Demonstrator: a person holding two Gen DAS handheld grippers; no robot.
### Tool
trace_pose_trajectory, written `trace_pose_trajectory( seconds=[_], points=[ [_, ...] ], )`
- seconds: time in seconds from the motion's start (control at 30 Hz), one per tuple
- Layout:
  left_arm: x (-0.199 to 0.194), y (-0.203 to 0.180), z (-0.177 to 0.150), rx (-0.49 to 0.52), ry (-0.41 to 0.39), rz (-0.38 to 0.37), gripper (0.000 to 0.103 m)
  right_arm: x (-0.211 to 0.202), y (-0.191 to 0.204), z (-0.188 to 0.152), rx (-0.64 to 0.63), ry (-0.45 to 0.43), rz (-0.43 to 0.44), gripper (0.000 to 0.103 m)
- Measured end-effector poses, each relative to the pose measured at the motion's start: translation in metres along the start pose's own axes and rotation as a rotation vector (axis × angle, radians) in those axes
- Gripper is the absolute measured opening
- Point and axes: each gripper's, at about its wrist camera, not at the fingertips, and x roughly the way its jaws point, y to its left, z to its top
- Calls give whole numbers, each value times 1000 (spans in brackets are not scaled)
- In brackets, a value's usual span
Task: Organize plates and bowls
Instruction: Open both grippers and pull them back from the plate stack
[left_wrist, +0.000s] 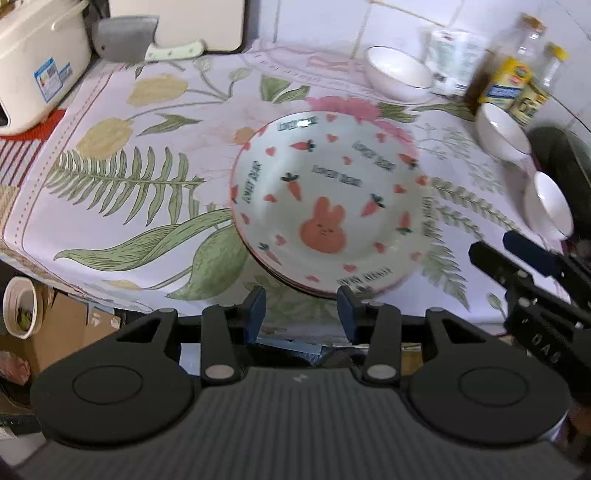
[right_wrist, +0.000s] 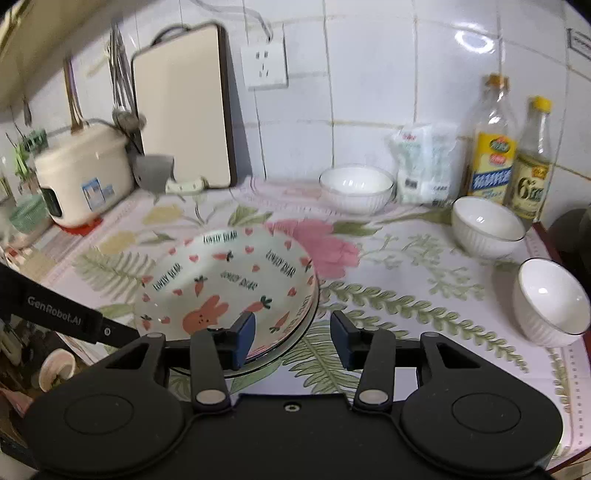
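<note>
The left gripper (left_wrist: 301, 314) points steeply down at the near edge of the counter. Its two blue pads (left_wrist: 255, 310) are apart and hold nothing. Only the flowered cloth (left_wrist: 122, 206) and the dark space under the counter show between them.

Just past the pads sits the stack of plates (left_wrist: 328, 203). The top plate is white with a pink rim. It has an orange bunny, little carrots, red hearts and the words "LOVELY BEAR" on it. The rims of more plates peek out under its near side. The stack lies flat in the middle of the cloth, close to the front edge. The right-hand pad is right by its rim, but the picture is too blurry to tell if they touch.

The right gripper (right_wrist: 291, 339) tilts down less steeply, over the near right side of the stack. In the left wrist view it shows at the right edge (left_wrist: 517, 254). Its pads are apart too and grip nothing. The left one sits in front of the plate rim, and the right one is over bare cloth.

Further right stand three white ribbed bowls. One bowl (right_wrist: 356, 188) is at the back by a packet (right_wrist: 424, 166). The second bowl (right_wrist: 487, 225) sits in front of two bottles (right_wrist: 491, 147). The third bowl (right_wrist: 550, 302) is nearest the right edge. All three are well apart from both grippers.
</note>
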Motion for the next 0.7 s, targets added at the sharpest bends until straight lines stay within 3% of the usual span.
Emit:
trace_pose_trajectory(
  seconds=[0.13,0.43,0.7],
  points=[
    [-23,-18,-8,67,6,-17,49,-33,-3,3,-43,-52,-79,56],
    [-63,-59,-27,173,-6,-48,62,-98,-31,3,-48,-149,-77,66],
    [-78,-99,-28,255,-23,-61,69,-134,-60,-12,-34,-162,-83,67]
  ],
)
